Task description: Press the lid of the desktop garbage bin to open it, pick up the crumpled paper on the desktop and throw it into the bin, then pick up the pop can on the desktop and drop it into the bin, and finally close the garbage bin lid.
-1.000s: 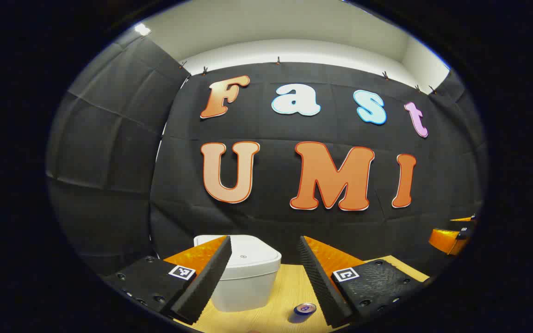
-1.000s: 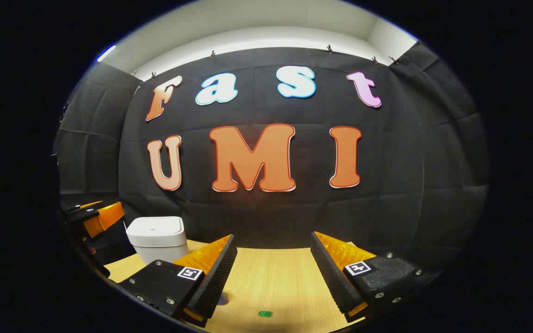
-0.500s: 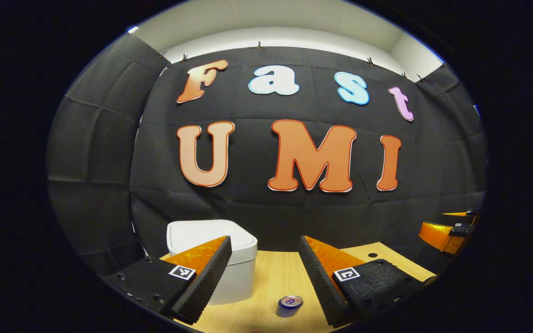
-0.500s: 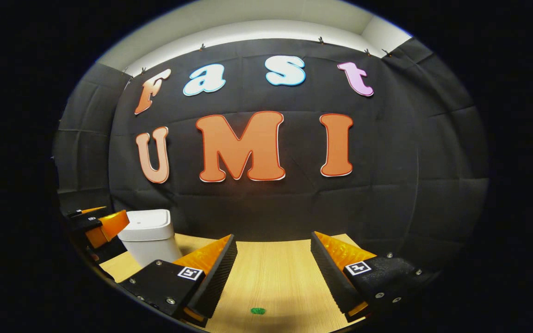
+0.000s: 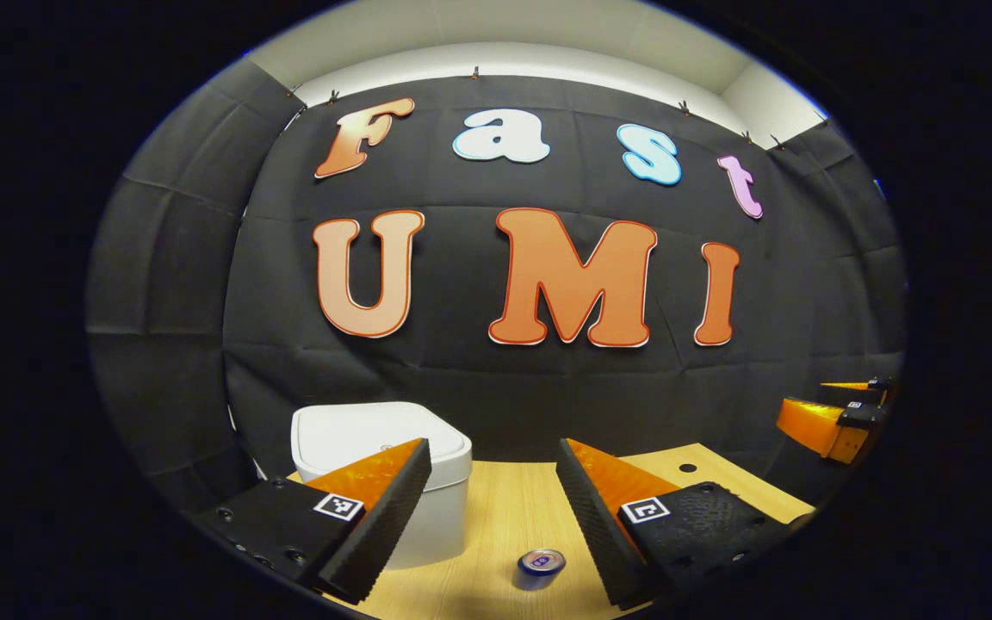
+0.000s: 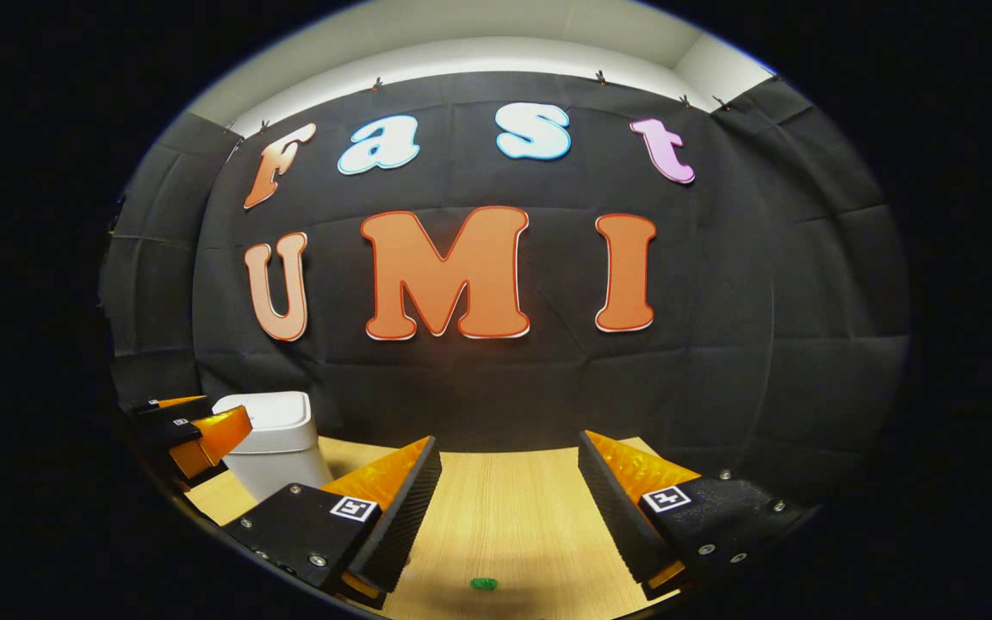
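I held both my left gripper [image 5: 493, 491] and right gripper [image 6: 509, 491] spread wide and empty above the table [image 6: 513, 517], bin [image 5: 375, 430] lid shut, can [image 5: 540, 567] upright.

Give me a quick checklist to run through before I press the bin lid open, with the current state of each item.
1. Bin lid is closed and flat, ready to be pressed: ok.
2. Left gripper is open with nothing between its fingers: ok.
3. Left gripper is lined up over the lid: not ok, the garbage bin sits behind its left finger, off to the side.
4. Pop can stands upright on the desktop, apart from the bin: ok.
5. Right gripper is open, empty and away from the bin: ok.
6. Crumpled paper located: cannot tell.
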### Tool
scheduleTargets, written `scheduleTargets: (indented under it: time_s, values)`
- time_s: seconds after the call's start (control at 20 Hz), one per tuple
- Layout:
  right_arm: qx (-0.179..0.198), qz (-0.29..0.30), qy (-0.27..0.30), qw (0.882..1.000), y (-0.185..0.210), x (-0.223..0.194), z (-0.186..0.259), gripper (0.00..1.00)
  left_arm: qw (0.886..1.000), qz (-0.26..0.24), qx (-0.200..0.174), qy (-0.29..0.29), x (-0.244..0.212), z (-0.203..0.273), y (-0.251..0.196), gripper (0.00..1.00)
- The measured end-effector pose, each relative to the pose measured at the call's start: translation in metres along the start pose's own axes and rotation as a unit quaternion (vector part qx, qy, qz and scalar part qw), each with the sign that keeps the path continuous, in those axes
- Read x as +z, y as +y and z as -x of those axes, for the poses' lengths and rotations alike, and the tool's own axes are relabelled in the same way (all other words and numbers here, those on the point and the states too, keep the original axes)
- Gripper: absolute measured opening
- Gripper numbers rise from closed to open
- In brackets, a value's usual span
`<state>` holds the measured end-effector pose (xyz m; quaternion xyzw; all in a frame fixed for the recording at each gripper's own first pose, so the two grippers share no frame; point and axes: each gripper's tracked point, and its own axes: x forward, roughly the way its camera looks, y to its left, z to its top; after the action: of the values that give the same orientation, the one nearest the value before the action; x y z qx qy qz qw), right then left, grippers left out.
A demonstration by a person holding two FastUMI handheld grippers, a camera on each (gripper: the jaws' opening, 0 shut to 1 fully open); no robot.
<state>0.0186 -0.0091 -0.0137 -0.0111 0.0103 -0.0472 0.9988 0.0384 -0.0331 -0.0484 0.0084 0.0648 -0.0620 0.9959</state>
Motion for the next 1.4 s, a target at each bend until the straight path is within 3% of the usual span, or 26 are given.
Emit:
scheduleTargets:
  time_s: [0.15, 0.3, 0.4, 0.85, 1.4]
  values:
    - [0.011, 0.002, 0.011, 1.0, 0.005, -0.006, -0.002, 0.95, 1.0, 0.013, 0.027, -0.01, 0.001, 0.0, 0.014, 0.93]
    - [0.002, 0.002, 0.009, 1.0, 0.002, -0.005, -0.001, 1.0, 1.0, 0.005, 0.027, 0.015, -0.012, -0.004, 0.015, 0.93]
    - [0.002, 0.01, 0.011, 1.0, 0.002, -0.007, 0.002, 0.95, 0.999, 0.001, 0.029, 0.024, -0.014, -0.007, 0.018, 0.94]
    - [-0.019, 0.01, 0.008, 1.0, -0.01, -0.003, 0.005, 0.96, 1.0, -0.007, 0.007, -0.003, -0.001, -0.008, 0.004, 0.95]
    - [-0.009, 0.007, 0.009, 1.0, -0.002, -0.002, 0.002, 0.95, 1.0, -0.008, 0.026, -0.007, 0.002, -0.01, 0.023, 0.94]
